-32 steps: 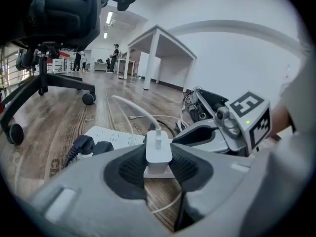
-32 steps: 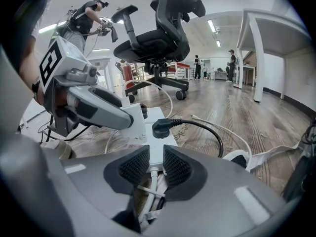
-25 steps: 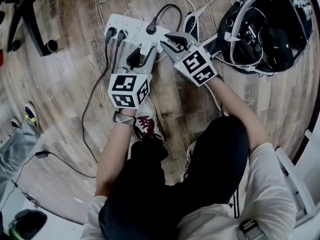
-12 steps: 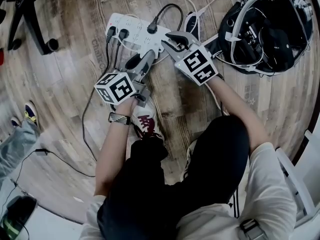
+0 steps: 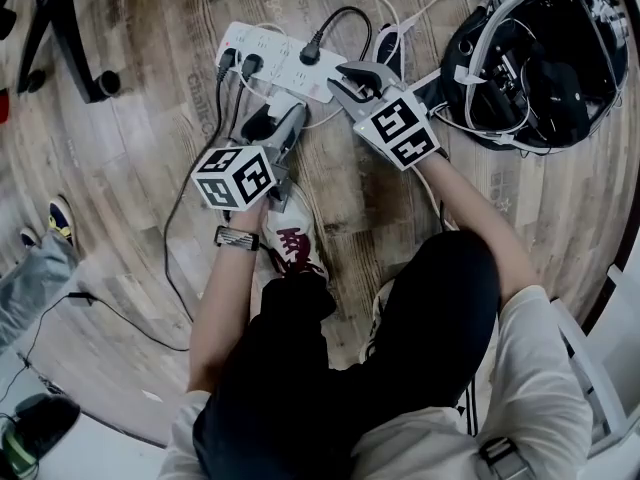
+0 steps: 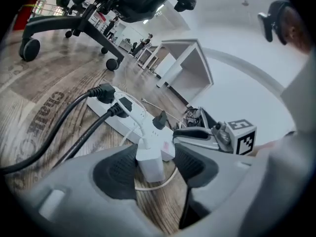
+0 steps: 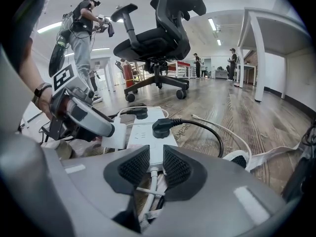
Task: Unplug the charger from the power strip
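L gripper (image 6: pixel 157 168) fingers (image 6: pixel 116 171) opening w/ charger (image 6: pixel 149 161) between; R gripper (image 7: pixel 156 169) fingers (image 7: pixel 134 170) clamped on power strip (image 7: pixel 148 132) end.

Wood-plank floor (image 5: pixel 120 168) fills the head view. Black office chair (image 7: pixel 158 28) on castors at twelve o'clock in the right gripper view; white table (image 7: pixel 259 58) at three o'clock; ceiling strip lights (image 7: pixel 213 24) at one o'clock.
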Motion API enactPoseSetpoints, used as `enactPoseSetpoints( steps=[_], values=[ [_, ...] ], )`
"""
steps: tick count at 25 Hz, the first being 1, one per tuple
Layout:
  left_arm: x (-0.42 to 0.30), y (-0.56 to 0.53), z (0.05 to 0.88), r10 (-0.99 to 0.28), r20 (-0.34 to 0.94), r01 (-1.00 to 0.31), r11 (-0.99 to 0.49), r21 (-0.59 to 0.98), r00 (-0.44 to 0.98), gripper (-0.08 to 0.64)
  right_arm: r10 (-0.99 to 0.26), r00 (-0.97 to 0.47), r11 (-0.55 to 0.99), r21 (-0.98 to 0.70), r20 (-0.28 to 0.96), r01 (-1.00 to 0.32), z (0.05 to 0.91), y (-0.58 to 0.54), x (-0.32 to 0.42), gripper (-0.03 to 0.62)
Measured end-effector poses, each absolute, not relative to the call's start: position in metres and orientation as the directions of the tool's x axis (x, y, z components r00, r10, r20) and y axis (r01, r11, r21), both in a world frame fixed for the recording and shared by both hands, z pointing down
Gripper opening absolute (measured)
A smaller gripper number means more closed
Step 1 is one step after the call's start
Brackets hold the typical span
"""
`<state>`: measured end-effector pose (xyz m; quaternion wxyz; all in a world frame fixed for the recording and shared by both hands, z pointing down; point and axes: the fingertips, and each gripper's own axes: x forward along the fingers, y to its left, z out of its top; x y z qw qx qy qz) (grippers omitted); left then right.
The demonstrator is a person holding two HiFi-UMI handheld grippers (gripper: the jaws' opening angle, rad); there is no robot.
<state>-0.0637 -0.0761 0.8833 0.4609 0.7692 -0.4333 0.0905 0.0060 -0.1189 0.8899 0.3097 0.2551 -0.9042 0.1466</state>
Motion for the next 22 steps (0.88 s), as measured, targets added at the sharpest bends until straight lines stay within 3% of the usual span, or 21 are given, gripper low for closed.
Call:
enactPoseSetpoints(
  steps=[10, 18, 22],
  values=[
    [-0.087, -0.072, 0.883, -0.615, 0.658, -0.9, -0.26, 0.351, 0.435, 0.235, -0.405, -0.669, 0.831, -0.056, 0.623, -0.554, 0.886, -0.119, 0.006, 0.073],
    [-0.1, -0.081, 0.854, -0.696, 0.625, -0.932, -0.32, 0.172, 0.354, 0.228, -0.435, -0.701, 0.833, -0.043, 0.565, -0.551, 0.865, -0.121, 0.002, 0.067],
    [-0.097, -0.089, 0.837, -0.714, 0.597, -0.921, -0.369, 0.123, 0.365, 0.192, -0.481, -0.694, 0.815, -0.017, 0.535, -0.579, 0.848, -0.129, 0.009, 0.041]
  ],
)
